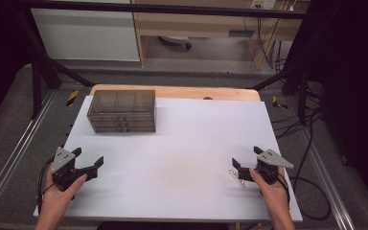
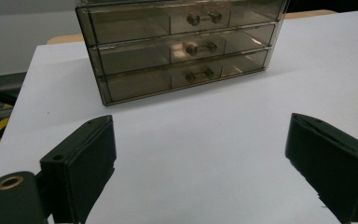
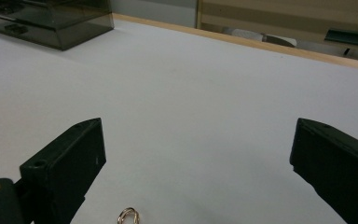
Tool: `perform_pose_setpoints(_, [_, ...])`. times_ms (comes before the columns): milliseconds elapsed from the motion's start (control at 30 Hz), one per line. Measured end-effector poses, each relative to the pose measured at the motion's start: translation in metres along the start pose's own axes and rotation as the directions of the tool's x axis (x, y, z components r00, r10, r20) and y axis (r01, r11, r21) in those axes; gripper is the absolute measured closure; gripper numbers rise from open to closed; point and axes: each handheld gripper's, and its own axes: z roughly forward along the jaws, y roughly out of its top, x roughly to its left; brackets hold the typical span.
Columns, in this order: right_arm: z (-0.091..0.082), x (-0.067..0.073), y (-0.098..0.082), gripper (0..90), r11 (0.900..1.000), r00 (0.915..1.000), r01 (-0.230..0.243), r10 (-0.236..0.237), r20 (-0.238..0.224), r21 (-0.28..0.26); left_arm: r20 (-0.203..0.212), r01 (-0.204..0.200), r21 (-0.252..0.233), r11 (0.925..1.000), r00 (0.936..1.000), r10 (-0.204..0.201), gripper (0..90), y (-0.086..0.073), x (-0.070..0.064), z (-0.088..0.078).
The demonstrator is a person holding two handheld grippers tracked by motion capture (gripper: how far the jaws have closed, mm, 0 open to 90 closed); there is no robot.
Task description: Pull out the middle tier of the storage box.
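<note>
Right claw (image 1: 245, 161) agape over gold clip (image 3: 129, 216)

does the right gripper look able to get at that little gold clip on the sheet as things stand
Probably yes. The right gripper has its jaws wide open and empty, and the gold clip lies flat on the white sheet just beneath and between them, with nothing in the way.

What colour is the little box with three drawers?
The drawer box is see-through smoky brown-grey, with small metal handles; the left gripper view shows it best.
</note>
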Motion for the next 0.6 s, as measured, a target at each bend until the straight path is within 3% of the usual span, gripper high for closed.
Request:
perform_pose_setpoints(100, [-0.001,-0.002,-0.001,3.2,1.000,0.9998,-0.018,0.017,0.004,0.008,-0.004,-0.016,0.003,0.9999,0.9999,0.016,8.4,0.000,-0.002,0.001])
perform_pose_setpoints(167, [-0.002,-0.004,-0.002,2.8,0.999,0.9992,-0.038,0.037,0.010,0.015,-0.004,-0.069,0.015,0.9975,0.9976,0.069,8.1,0.000,-0.007,0.001])
perform_pose_setpoints(300, [-0.006,-0.004,0.000,2.8,0.999,0.9984,-0.046,0.046,0.032,0.010,-0.003,-0.100,0.016,0.9949,0.9950,0.100,7.9,0.001,-0.012,0.001])
perform_pose_setpoints(333, [-0.008,-0.004,0.001,3.0,0.999,0.9980,-0.050,0.050,0.039,0.009,-0.005,-0.128,0.023,0.9915,0.9918,0.128,7.9,0.004,-0.015,0.002])
perform_pose_setpoints(433, [-0.011,-0.005,0.001,3.5,0.998,0.9963,-0.066,0.066,0.056,0.005,-0.001,-0.154,0.033,0.9875,0.9881,0.154,7.9,0.006,-0.019,0.003])
perform_pose_setpoints(467, [-0.011,-0.006,0.001,4.0,0.997,0.9945,-0.083,0.082,0.066,0.007,-0.003,-0.193,0.038,0.9804,0.9811,0.194,7.8,0.008,-0.022,0.004])
perform_pose_setpoints(600, [-0.010,-0.006,0.001,4.4,0.995,0.9936,-0.089,0.086,0.073,0.036,0.008,-0.224,0.046,0.9734,0.9745,0.224,7.5,0.013,-0.024,0.005])
